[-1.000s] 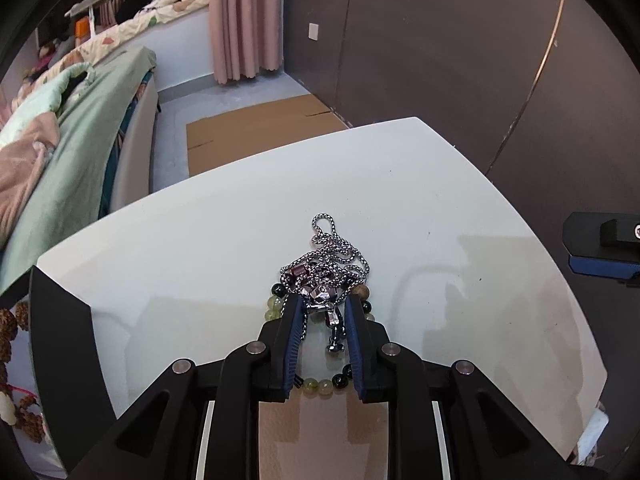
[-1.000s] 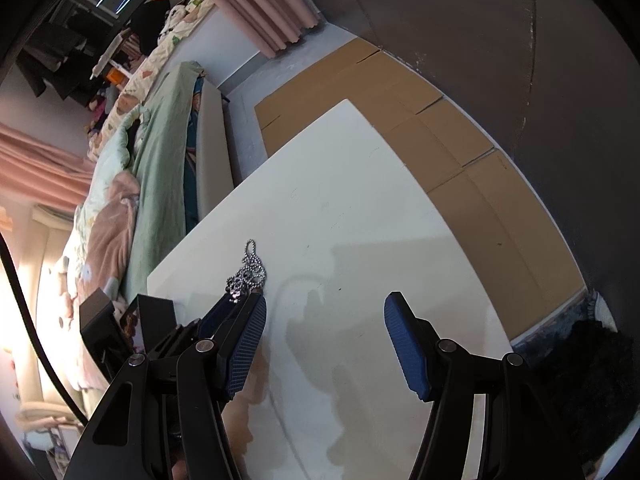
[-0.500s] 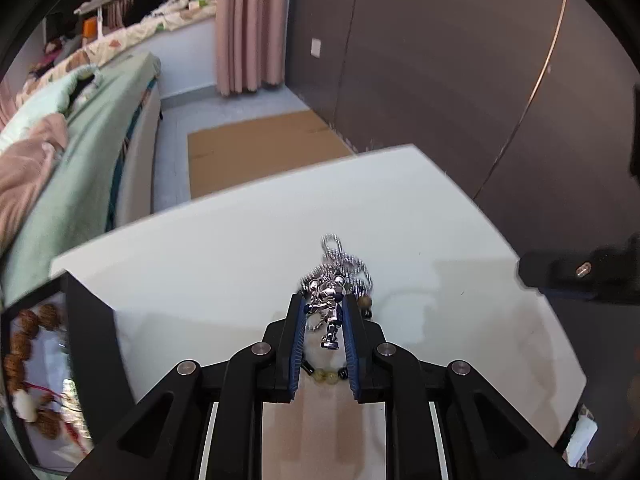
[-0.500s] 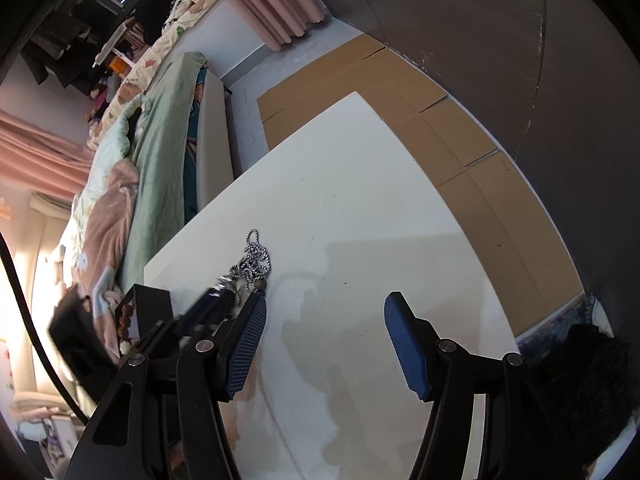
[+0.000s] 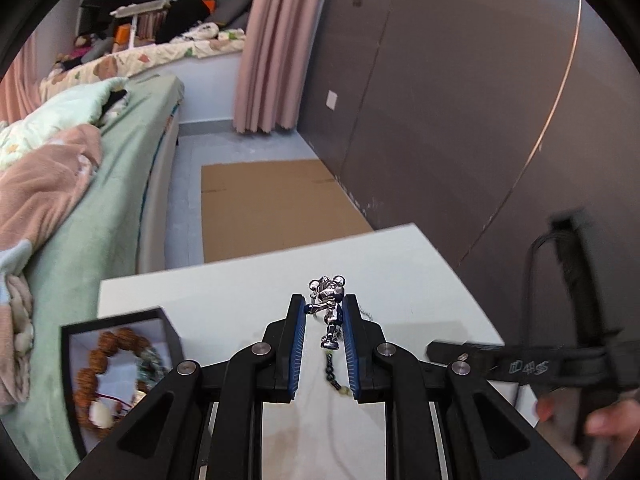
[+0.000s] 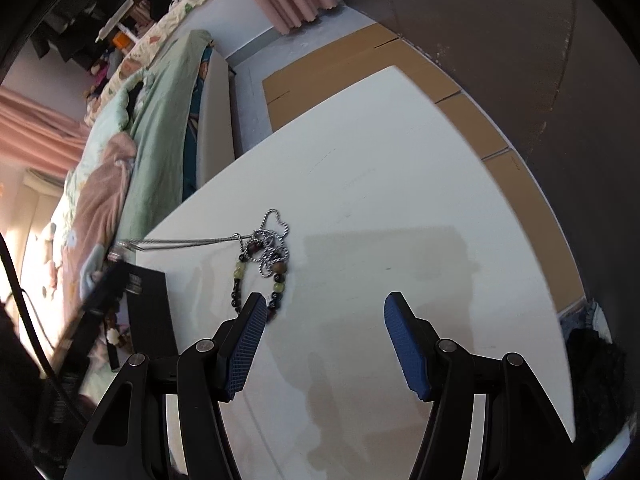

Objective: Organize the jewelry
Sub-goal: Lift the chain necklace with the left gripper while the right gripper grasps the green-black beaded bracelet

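My left gripper (image 5: 325, 312) is shut on a silver mouse-figure pendant (image 5: 330, 304) and holds it above the white table (image 5: 400, 272). In the right wrist view its silver chain (image 6: 188, 242) stretches taut to the left from a pile of chain (image 6: 274, 248) lying over a bead bracelet (image 6: 240, 276) of green and dark beads. The bracelet also shows under the left gripper (image 5: 334, 378). My right gripper (image 6: 324, 332) is open and empty above the table, just right of the bracelet. A black jewelry box (image 5: 76, 360) at the left holds a brown bead bracelet (image 5: 108, 344).
A bed with green and pink bedding (image 5: 80, 184) runs along the table's left side. Cardboard sheets (image 5: 272, 204) lie on the floor beyond the table. A dark wall (image 5: 460, 120) stands on the right. The right hand and gripper body (image 5: 580, 364) are at the left view's right edge.
My left gripper closed on the pendant, lifted it and moved left toward the box, pulling the chain taut. My right gripper stayed open and shifted a little.
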Demonstrator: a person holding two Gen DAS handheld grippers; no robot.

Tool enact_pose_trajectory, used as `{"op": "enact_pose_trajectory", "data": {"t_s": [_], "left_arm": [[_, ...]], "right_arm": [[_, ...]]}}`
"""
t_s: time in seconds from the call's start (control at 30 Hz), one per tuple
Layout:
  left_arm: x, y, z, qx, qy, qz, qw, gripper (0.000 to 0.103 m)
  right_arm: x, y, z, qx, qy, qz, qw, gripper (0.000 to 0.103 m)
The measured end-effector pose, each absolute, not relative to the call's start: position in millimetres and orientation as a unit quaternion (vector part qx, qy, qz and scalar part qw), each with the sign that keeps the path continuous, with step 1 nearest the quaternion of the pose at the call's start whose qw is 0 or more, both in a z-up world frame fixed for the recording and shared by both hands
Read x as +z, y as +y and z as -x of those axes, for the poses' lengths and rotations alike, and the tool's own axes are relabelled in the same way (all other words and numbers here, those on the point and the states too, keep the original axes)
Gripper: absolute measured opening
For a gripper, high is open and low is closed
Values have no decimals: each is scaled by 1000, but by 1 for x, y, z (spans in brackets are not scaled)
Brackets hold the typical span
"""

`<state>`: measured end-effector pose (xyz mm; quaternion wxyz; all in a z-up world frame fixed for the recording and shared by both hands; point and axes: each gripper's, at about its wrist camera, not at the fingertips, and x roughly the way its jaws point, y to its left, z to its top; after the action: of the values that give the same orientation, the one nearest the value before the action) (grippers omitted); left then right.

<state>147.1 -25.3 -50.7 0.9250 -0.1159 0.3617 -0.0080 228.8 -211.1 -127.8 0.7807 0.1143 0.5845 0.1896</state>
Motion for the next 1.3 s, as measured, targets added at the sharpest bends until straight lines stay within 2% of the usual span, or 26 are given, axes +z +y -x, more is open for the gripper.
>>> {"op": "enact_pose_trajectory", "data": {"t_s": [0.03,0.17,0.27,0.4,0.57,0.77,0.87,1.03,1.3], "left_arm": [[-48,-22,-144,-7,356,119,927,19],[-30,-10,-132,0,331,131,934,19],[-16,0,-124,3,312,140,939,19],[1,14,-114,8,289,153,945,19],[21,29,-98,18,261,164,951,19],[40,35,-78,23,236,167,957,19],[47,38,-69,25,227,168,959,19],[60,40,-50,27,207,167,964,19],[96,43,-21,28,161,160,973,19]], "right_arm": [[-128,-208,-229,190,584,-112,781,61],[-133,-196,-232,189,585,-106,782,49],[-139,-185,-236,186,587,-98,782,48],[-146,-168,-239,187,586,-77,785,37],[-150,-154,-236,172,577,-34,797,28],[-149,-149,-231,166,556,-2,815,25],[-149,-152,-232,160,548,3,821,12],[-144,-167,-232,175,561,-55,808,12],[-113,-186,-209,204,527,-113,818,12]]}}
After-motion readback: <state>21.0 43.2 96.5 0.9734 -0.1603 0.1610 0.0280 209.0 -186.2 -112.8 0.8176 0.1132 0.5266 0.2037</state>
